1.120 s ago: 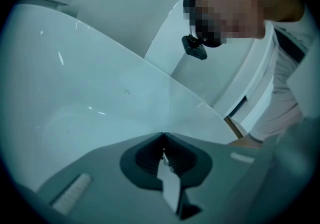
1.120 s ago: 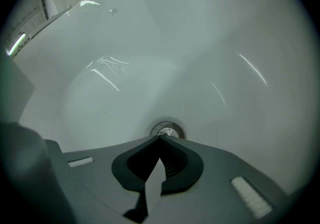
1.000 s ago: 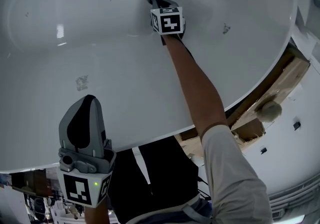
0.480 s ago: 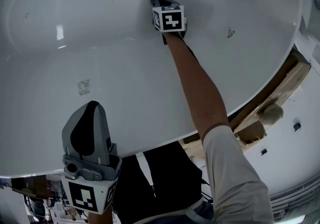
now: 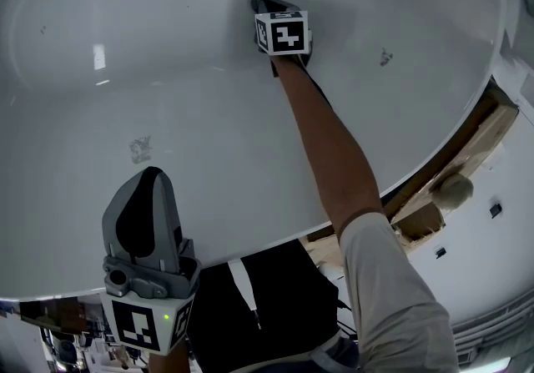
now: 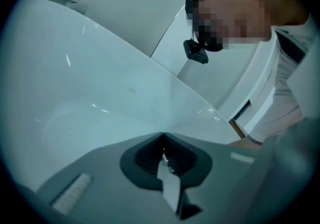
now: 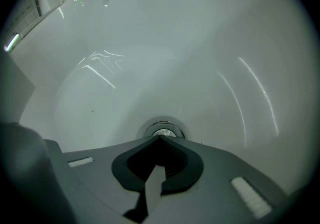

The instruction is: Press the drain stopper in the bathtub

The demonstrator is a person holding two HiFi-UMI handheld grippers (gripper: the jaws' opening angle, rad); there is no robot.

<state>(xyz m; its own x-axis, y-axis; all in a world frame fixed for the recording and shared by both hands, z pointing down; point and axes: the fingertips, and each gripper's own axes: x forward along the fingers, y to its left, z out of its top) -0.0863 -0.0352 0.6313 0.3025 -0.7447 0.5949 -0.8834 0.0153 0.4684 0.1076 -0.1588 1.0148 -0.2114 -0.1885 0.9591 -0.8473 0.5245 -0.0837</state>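
1. Presently on hand: bathtub (image 5: 209,113), white and glossy, with a few small dark specks on its floor.
2. Drain stopper (image 7: 162,131): round and chrome, set in its ring at the lowest part of the tub floor. In the head view it lies at the far end, mostly covered by my tool.
3. Right claw (image 7: 160,139): jaws closed tip to tip, with nothing held between them. The joined tips sit at the near edge of the stopper. I cannot tell whether they touch it or stop just short. My bare arm (image 5: 329,146) reaches deep into the tub behind the claw.
4. Left claw (image 6: 163,137): jaws closed, empty. It hovers over the near rim of the tub, well apart from the drain, and takes no part.
5. Wooden framing (image 5: 476,142): exposed beside the tub's right edge and not involved in the work.
6. Progress: the reach is done and the tool is lined up on the target. I judge the press is either under way or the only step left. No view shows whether the stopper sits up or down, so I cannot log it as pressed.
7. Outstanding: a firm push straight down, then a lift clear. Since the tips meet the cap near its edge, I would shift them toward the middle first, so they don't skid off the chrome.
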